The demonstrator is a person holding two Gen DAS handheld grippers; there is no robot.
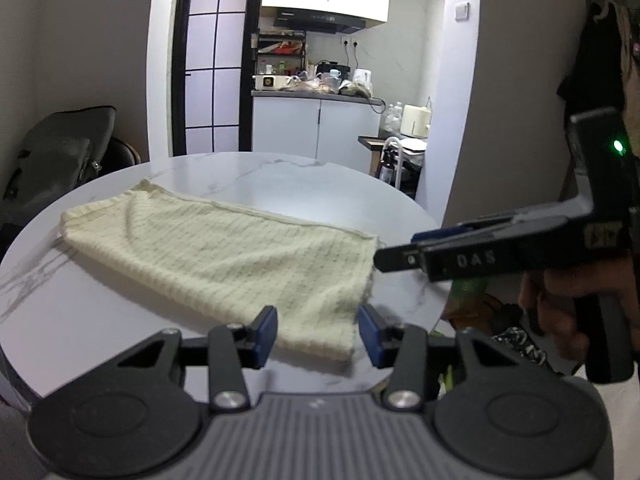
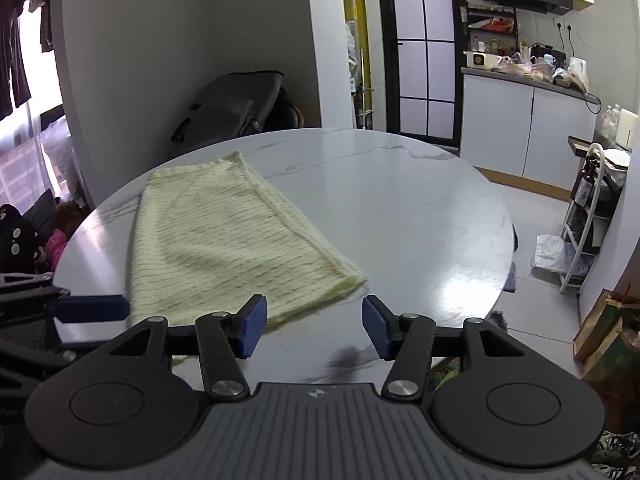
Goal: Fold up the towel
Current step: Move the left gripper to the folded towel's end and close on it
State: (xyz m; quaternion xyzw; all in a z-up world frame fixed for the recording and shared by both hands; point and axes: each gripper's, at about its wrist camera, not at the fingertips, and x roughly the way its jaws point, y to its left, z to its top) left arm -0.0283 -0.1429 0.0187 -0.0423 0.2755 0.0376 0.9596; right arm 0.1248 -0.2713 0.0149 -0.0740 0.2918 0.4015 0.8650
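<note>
Towel (image 1: 224, 256): pale yellow, ribbed with thin dark lines, lay folded over and flat on round white marble table (image 1: 280, 176), hemmed edge along far side, a soft ridge near left end. Nearest corner of towel sat low in left wrist view, between the two blue pads but untouched by either. Left gripper (image 1: 318, 336): jaws parted, released, nothing grasped; pads (image 1: 266, 336) clear of cloth on both sides. Right gripper (image 1: 394, 250): seen from left wrist view reaching in from the right, tip just beside towel's right edge, held by a hand (image 1: 560, 304). From right wrist view, right gripper (image 2: 314, 328): jaws spread, released, empty; towel's near edge just ahead of left pad, bare marble between the pads. Blue finger of left gripper (image 2: 90, 308) visible at left edge of that view, just beside towel's near-left corner. Kitchen counter (image 1: 316, 98) cluttered beyond table; dark bag (image 2: 232, 108) against wall.
</note>
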